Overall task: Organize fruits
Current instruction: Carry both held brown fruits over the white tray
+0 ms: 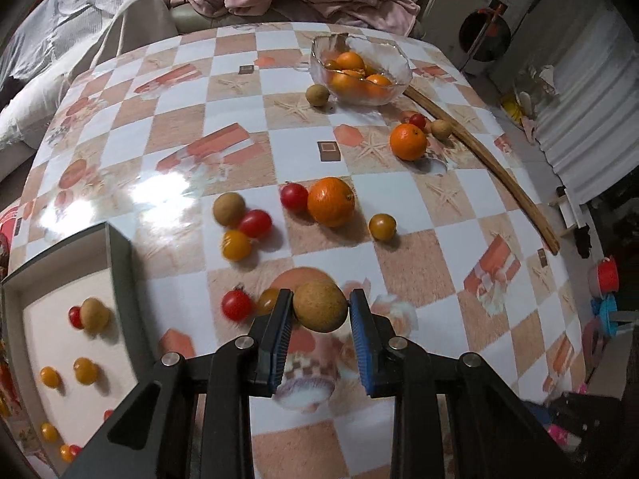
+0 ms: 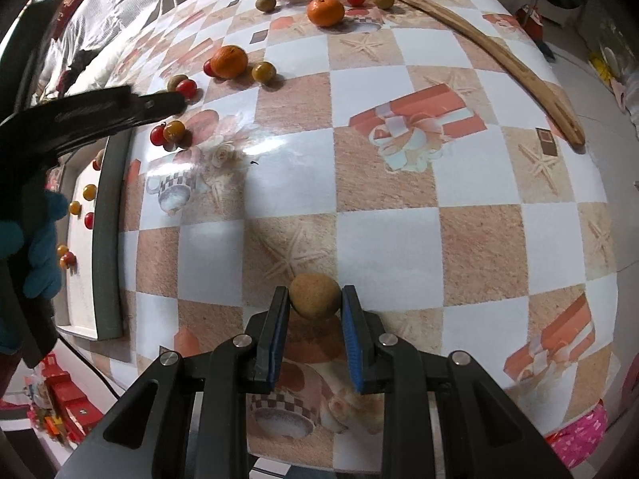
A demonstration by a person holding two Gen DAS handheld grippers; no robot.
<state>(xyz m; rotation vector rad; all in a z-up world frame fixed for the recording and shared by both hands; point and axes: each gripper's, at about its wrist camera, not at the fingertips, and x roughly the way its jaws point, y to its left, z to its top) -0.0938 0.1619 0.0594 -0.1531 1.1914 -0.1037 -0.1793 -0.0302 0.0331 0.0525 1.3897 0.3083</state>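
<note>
My left gripper (image 1: 320, 306) is shut on a brown longan (image 1: 319, 305), held just above the table near a red tomato (image 1: 237, 304). My right gripper (image 2: 315, 297) is shut on another brown longan (image 2: 314, 296) over the table's near side. A grey-rimmed white tray (image 1: 120, 279) at the left holds several small tomatoes and a longan (image 1: 94, 313); it also shows in the right wrist view (image 2: 106, 239). A glass bowl (image 1: 399, 80) of oranges stands at the far side. Loose oranges (image 1: 331, 201), tomatoes and longans lie mid-table.
A long wooden stick (image 1: 491, 167) lies along the table's right edge. The left gripper's black body (image 2: 92, 113) and a blue-gloved hand (image 2: 40, 247) fill the left of the right wrist view. Clothes and bedding lie beyond the table.
</note>
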